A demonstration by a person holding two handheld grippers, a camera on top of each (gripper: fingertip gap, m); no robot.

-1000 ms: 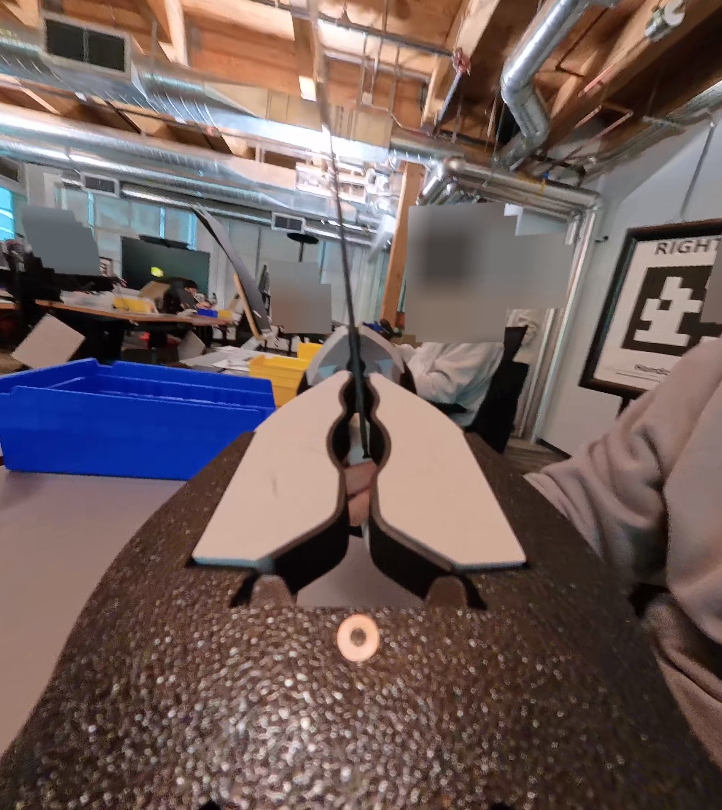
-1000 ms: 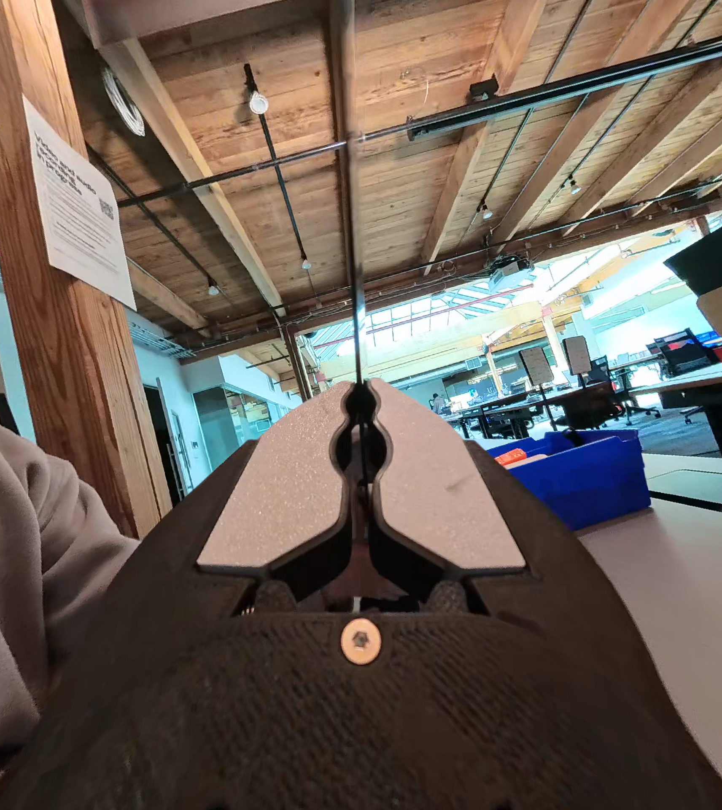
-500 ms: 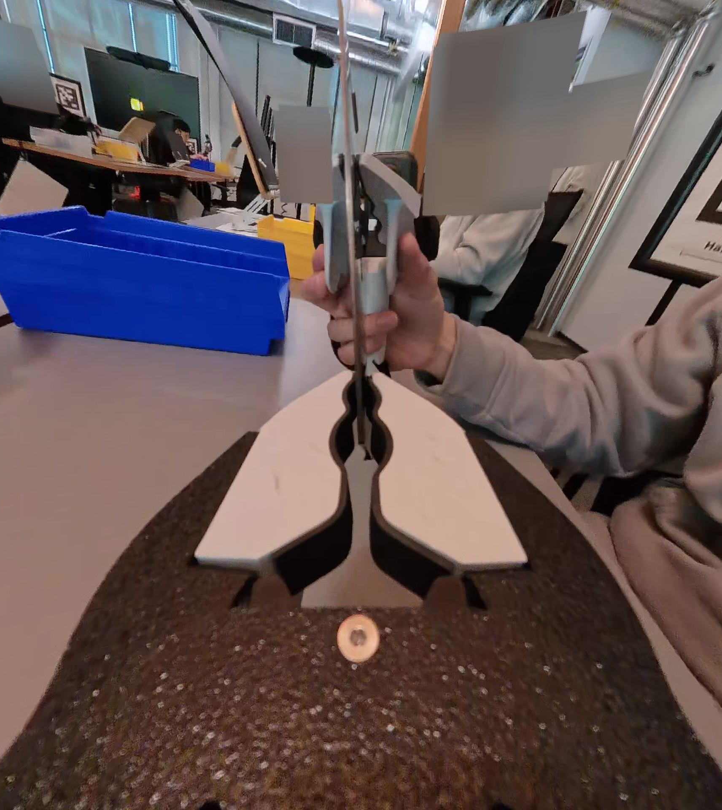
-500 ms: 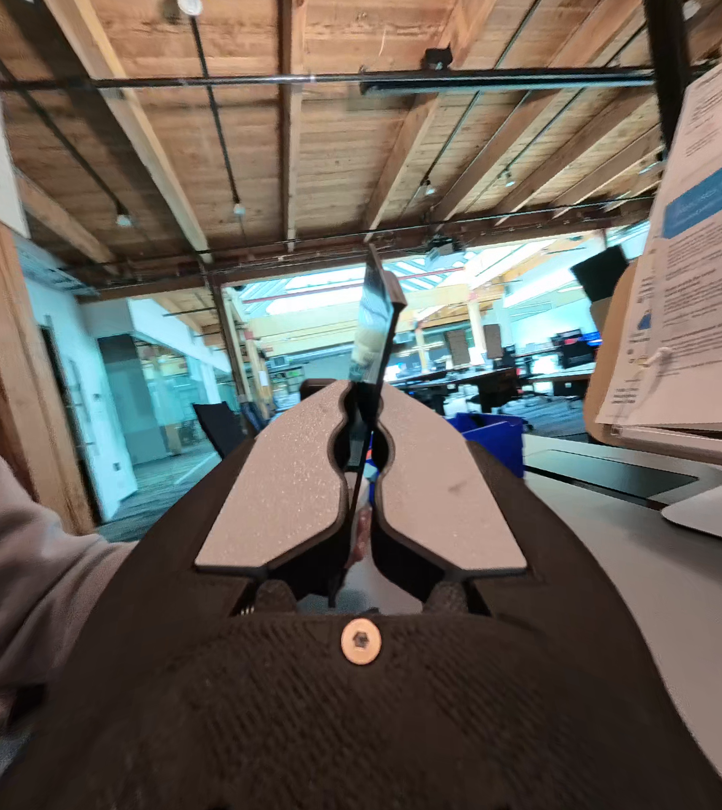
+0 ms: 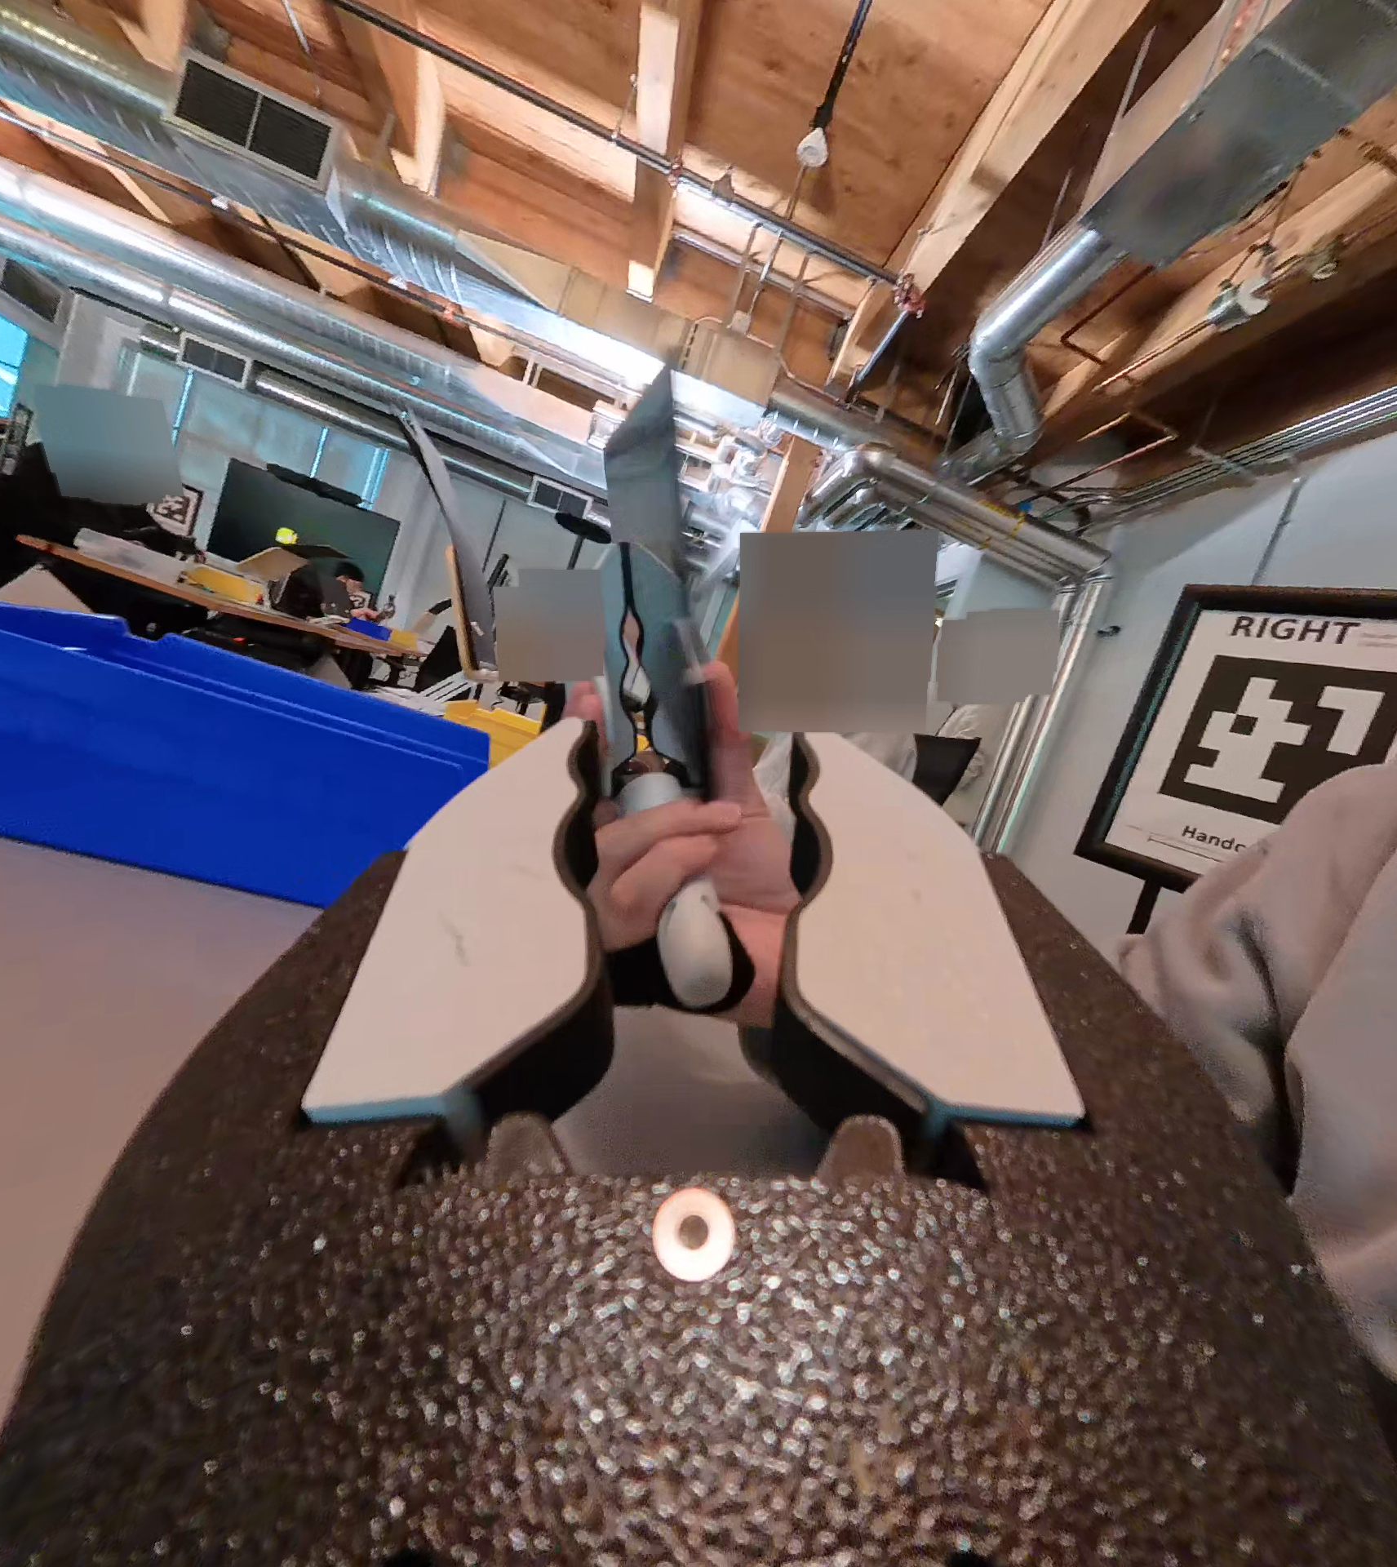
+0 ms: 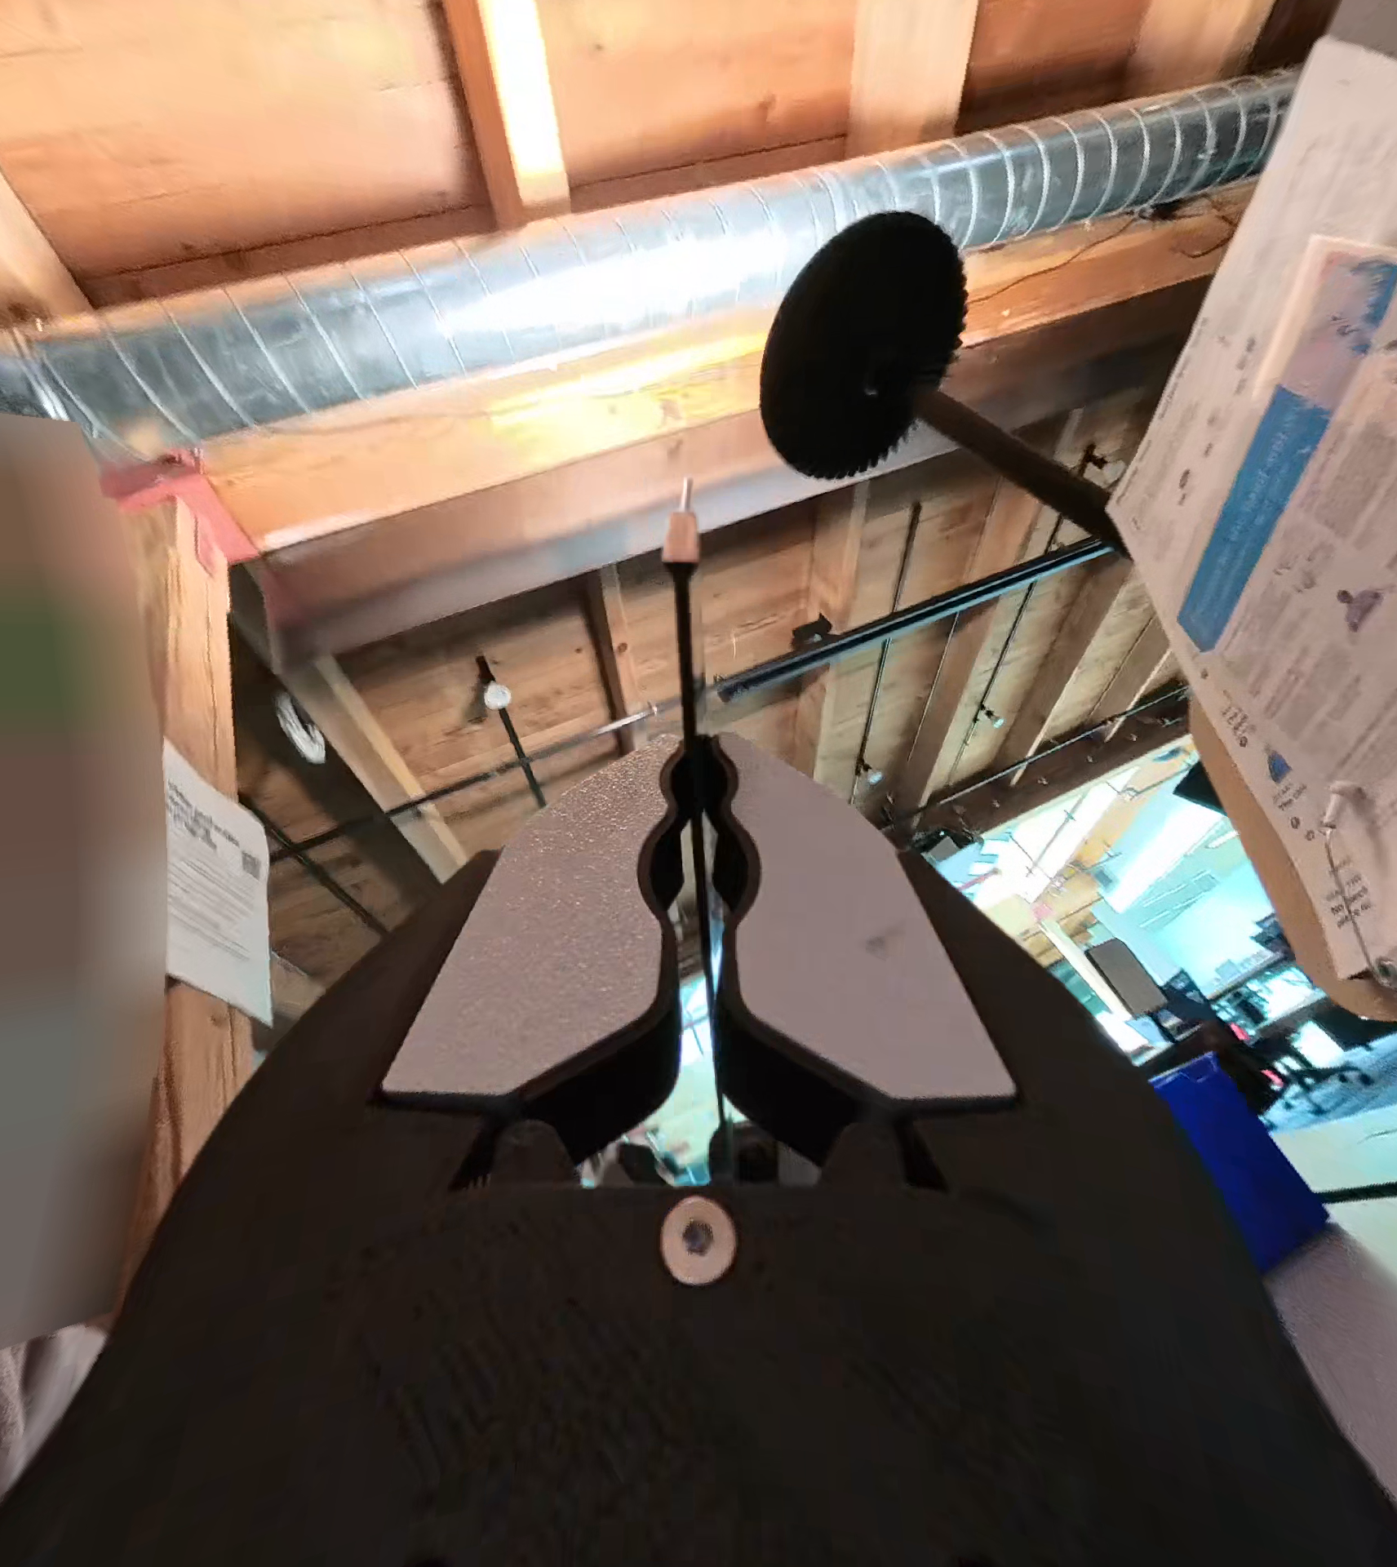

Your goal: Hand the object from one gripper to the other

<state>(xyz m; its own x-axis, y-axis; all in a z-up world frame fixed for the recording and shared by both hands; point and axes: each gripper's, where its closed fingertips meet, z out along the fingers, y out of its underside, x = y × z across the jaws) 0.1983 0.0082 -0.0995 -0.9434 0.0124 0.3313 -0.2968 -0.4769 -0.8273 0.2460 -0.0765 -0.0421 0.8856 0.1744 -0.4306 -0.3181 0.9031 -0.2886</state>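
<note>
Black, thin card (image 6: 688,678) sits pinched edge-on between our right tool's (image 6: 699,755) closed fingers, long axis pointing up toward the ceiling. Our left tool (image 5: 691,746) stands spread wide, holding nothing.

Bright daylight, fisheye warp, soft blur

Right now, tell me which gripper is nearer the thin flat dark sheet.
Right. The right gripper is shut on the dark sheet; the left gripper faces it, open and apart.
</note>
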